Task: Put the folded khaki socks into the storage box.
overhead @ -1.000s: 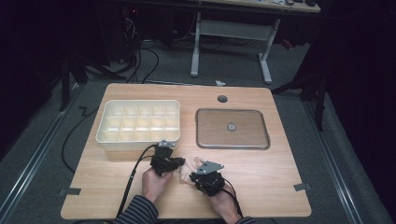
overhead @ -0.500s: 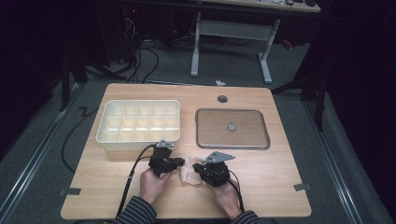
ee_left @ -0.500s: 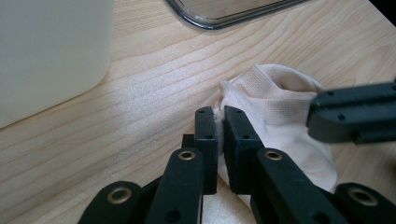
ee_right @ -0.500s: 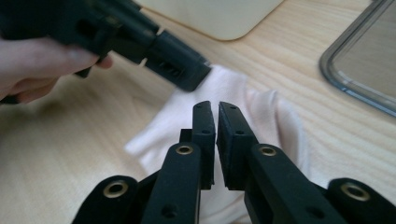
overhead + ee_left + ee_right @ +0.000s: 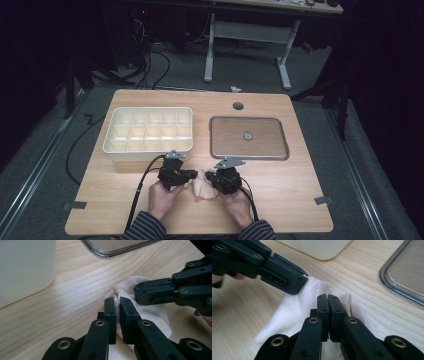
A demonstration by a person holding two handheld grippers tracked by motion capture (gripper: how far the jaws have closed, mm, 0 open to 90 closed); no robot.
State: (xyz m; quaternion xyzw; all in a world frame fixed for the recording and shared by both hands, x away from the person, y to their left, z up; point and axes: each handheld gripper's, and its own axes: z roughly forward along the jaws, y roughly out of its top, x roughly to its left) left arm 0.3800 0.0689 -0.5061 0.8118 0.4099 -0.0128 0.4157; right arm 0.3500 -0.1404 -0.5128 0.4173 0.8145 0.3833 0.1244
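In the high view, the 2 grippers meet near the front edge of the wooden table [image 5: 300, 195]. The left gripper [image 5: 192, 176] and the right gripper [image 5: 209, 179] both pinch a small white sock [image 5: 201, 187] lying between them, its long axis running roughly from the person toward the far side. Behind them sit a cream plastic organiser box [image 5: 150, 131] divided into small square cells, and a flat rectangular metal tray [image 5: 248, 137] with rounded corners.

In the left gripper view, the left gripper [image 5: 117, 305] has its 2 black jaws nearly pressed together on a bunched edge of the sock [image 5: 150, 312], a soft knit fabric. The right gripper [image 5: 136, 291] comes in from the right and bites the same end.

In the right gripper view, the right gripper [image 5: 327, 297], whose jaws have just been closing, is pressed together on a fold of the sock [image 5: 294, 312], which spreads flat toward the lower left. The left gripper [image 5: 300, 285] grips its upper corner.
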